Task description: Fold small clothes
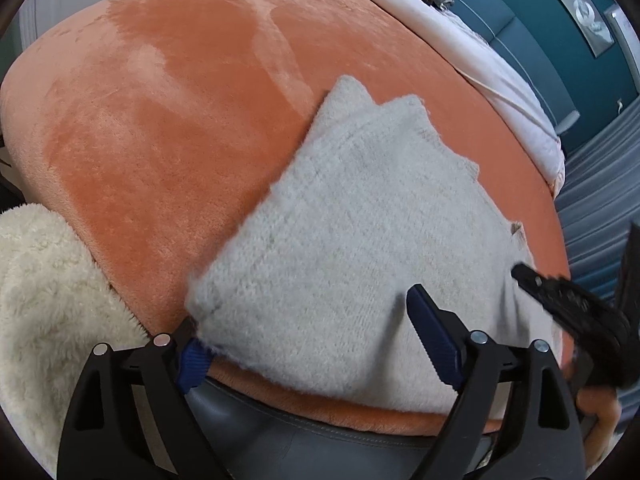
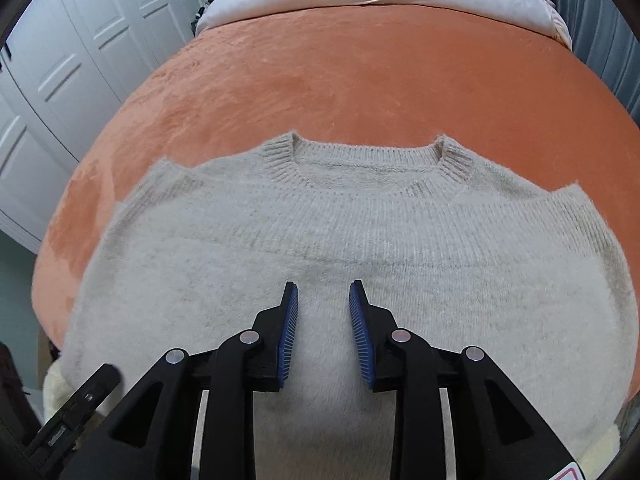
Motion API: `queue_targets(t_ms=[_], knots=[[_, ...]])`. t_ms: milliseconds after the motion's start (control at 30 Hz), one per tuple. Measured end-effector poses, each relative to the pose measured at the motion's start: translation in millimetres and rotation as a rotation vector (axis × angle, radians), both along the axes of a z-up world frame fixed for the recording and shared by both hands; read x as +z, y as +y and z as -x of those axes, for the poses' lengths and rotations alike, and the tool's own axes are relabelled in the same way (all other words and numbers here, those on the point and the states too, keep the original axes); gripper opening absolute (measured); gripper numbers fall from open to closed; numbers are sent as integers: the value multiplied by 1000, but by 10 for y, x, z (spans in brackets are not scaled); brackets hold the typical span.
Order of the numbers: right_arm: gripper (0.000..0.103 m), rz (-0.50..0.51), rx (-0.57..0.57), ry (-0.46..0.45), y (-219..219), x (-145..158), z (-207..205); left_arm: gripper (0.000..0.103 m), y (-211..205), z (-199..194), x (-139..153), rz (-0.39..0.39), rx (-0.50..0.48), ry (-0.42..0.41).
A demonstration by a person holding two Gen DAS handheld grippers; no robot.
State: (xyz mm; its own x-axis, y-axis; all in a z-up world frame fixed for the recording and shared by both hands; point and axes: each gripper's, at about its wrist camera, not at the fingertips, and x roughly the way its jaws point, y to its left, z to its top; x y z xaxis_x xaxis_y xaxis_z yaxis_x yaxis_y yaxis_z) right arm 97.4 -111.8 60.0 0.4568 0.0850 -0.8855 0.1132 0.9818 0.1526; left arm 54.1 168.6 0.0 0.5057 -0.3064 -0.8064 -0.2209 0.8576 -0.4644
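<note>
The pale grey sweater (image 2: 344, 248) is seen lying flat on the orange blanket (image 2: 360, 76), filling the lower half of the right wrist view, where its ribbed neckline is shown beneath the slightly parted, empty right gripper (image 2: 323, 300). Only in the left wrist view is a cream fleece (image 1: 44, 300) shown at lower left, with the left gripper (image 1: 308, 328) spread wide and released over the sweater's near corner. No writing can be read.

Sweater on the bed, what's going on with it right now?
A person with a gripper in each hand is folding a grey sweater on an orange blanket. It lies flat, neckline away from the person, sides apparently folded in. The left gripper is wide open around the sweater's near corner, gripping nothing. The right gripper is partly open over the middle of the sweater, nothing between its pads.
</note>
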Motion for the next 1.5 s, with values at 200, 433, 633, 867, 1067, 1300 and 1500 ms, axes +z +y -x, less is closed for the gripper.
queue_targets(t_ms=[200, 433, 633, 867, 1067, 1300, 1500], knots=[[28, -3, 10, 32, 56, -238, 251, 86, 43, -112, -12, 27, 54, -30], [33, -26, 27, 25, 41, -267, 202, 24, -9, -214, 322, 39, -17, -92], [34, -144, -2, -25, -176, -100, 338, 22, -666, -146, 1071, -7, -189, -262], [37, -179, -160, -120, -1013, 217, 861, 22, -1795, -12, 1486, 2, -456, -370], [41, -198, -330, -127, -1725, 215, 1386, 24, -2758, 62, 952, -90, -669, -262], [51, -282, -381, -152, -2004, 239, 1674, 72, -2662, 328, 737, -169, -674, -236], [67, -477, -317, -142, -1932, 232, 1403, 89, -2191, 483, 625, -213, -622, -202]])
